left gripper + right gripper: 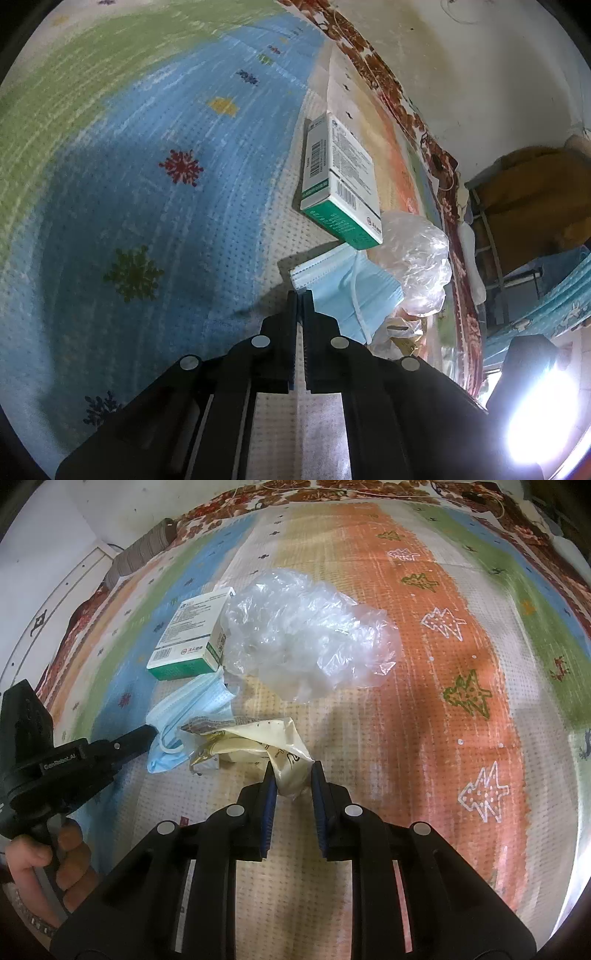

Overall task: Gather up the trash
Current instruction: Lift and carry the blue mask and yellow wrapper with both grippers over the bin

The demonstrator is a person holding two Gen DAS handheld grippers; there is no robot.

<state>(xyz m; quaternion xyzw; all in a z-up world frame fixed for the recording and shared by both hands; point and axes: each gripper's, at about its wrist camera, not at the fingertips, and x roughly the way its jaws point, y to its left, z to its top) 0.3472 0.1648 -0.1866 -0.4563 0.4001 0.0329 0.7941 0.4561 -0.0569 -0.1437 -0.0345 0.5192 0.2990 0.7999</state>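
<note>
Trash pile: four pieces lie close together on a striped, patterned mat (424,646), near the meeting of its blue, white and orange bands.
Cream wrapper (273,746): crumpled, nearest the right wrist camera; its lower corner sits between the right gripper's blue pads.
Blue face mask (192,709): folded, lying just left of the wrapper and partly under it; an ear loop curls across it in the left wrist view (351,291).
Clear plastic bag (306,635): scrunched and puffy, just behind the wrapper and the mask, touching the box's end.
Green-and-white box (188,642): flat on the mat behind the mask, its near green end overhanging the mask's edge in the left wrist view (340,177).
Right gripper (291,775): jaws drawn in to a narrow gap, pressing on the wrapper's corner from both sides.
Left gripper (300,295): jaws fully together at the mask's near edge; whether any of the mask's fabric is pinched cannot be told. In the right wrist view its black tip (142,734) meets the mask's left edge.
Hand (44,864): wrapped around the left gripper's handle, low at the left.
In the way: the wrapper overlaps the mask, and the bag leans against the box.
Surroundings: a red floral border (417,122) edges the mat, with a stained wall (480,74) beyond.
</note>
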